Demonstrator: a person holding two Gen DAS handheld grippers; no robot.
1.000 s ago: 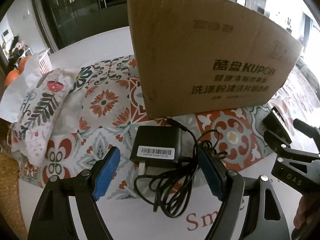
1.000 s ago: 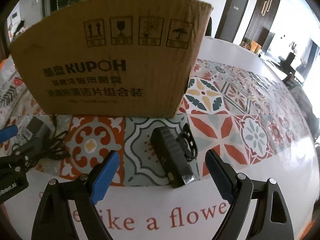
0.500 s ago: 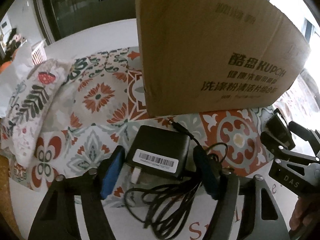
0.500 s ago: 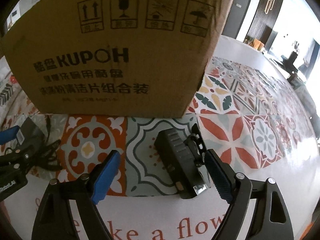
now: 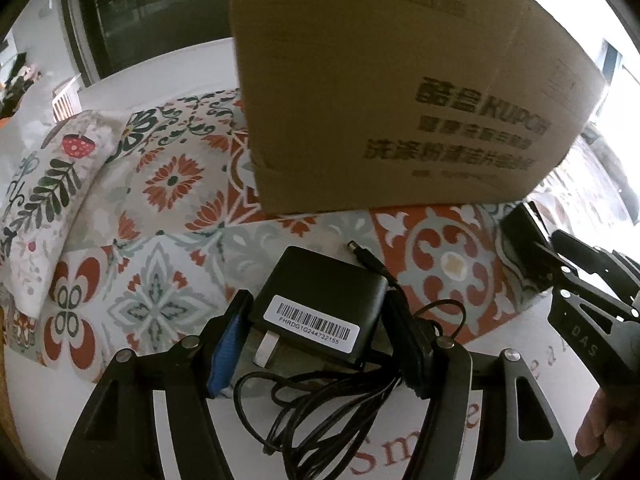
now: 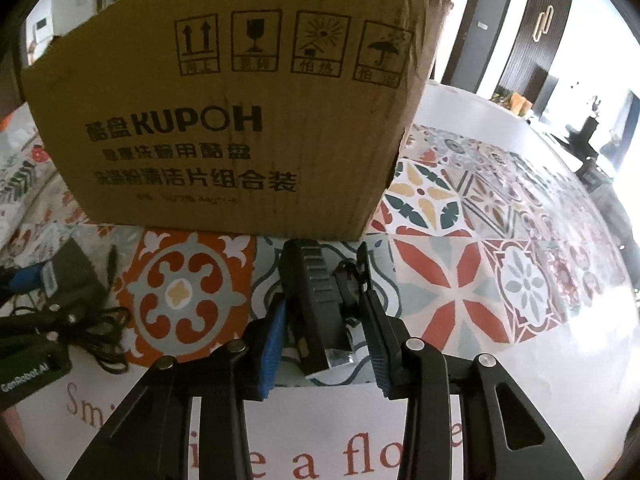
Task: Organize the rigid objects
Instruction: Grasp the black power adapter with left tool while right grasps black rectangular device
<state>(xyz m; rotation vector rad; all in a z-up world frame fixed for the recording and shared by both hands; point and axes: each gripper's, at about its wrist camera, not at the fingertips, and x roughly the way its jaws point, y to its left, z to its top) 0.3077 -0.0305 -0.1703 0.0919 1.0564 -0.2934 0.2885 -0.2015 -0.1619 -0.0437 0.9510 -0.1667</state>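
- The cardboard box stands on the patterned tablecloth: light, stiff.
- My left gripper is closing on the power adapter: dense, cable floppy.
- My right gripper is closing on the black device: hard, slippery.

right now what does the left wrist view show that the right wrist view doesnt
Only the left wrist view: the barcode label on the power adapter, its plug prong and the floral cushion.
Only the right wrist view: the handling symbols on the cardboard box and the ribbed side of the black device between the right gripper's closing jaws.
Both: the box, the patterned tablecloth, the adapter with its tangled cable, and each other's gripper.
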